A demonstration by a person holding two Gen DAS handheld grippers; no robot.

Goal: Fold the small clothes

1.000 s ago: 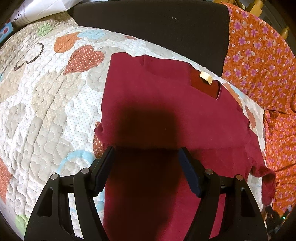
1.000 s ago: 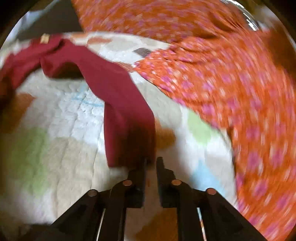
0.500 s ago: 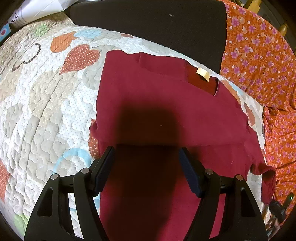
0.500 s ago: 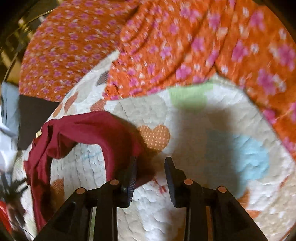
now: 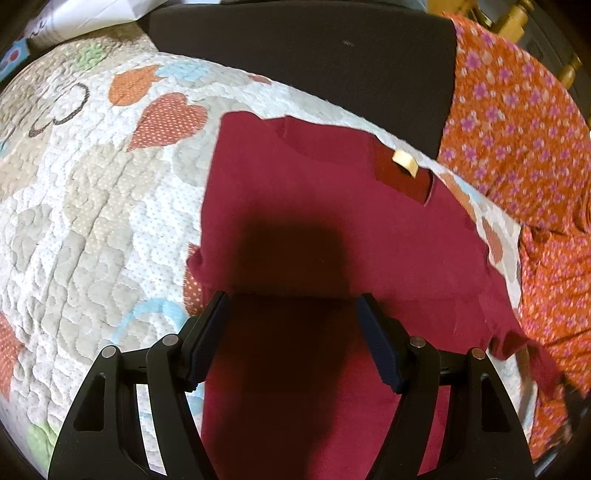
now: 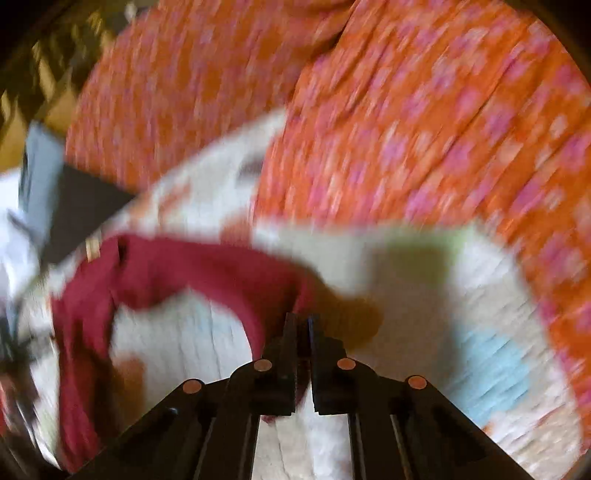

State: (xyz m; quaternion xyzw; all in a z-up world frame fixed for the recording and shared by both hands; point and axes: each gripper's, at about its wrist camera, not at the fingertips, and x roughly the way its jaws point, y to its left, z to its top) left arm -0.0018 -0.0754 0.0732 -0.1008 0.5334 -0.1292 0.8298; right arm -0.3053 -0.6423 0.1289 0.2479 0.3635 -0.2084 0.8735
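right view motion-blurred, red shirt (image 5: pixel 332 229) hem cropped

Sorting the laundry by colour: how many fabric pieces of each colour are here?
Dark red: 1, the shirt.
Orange with pink flowers: 1, the floral cloth.
White patchwork with hearts: 1, the quilt.
Total: 3

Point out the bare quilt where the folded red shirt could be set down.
The widest bare patch of quilt lies left of the red shirt, between it and the papers at the top corner. A smaller patch shows ahead of the right gripper, bordered by the orange floral fabric. The shirt's right edge is crowded against that fabric.
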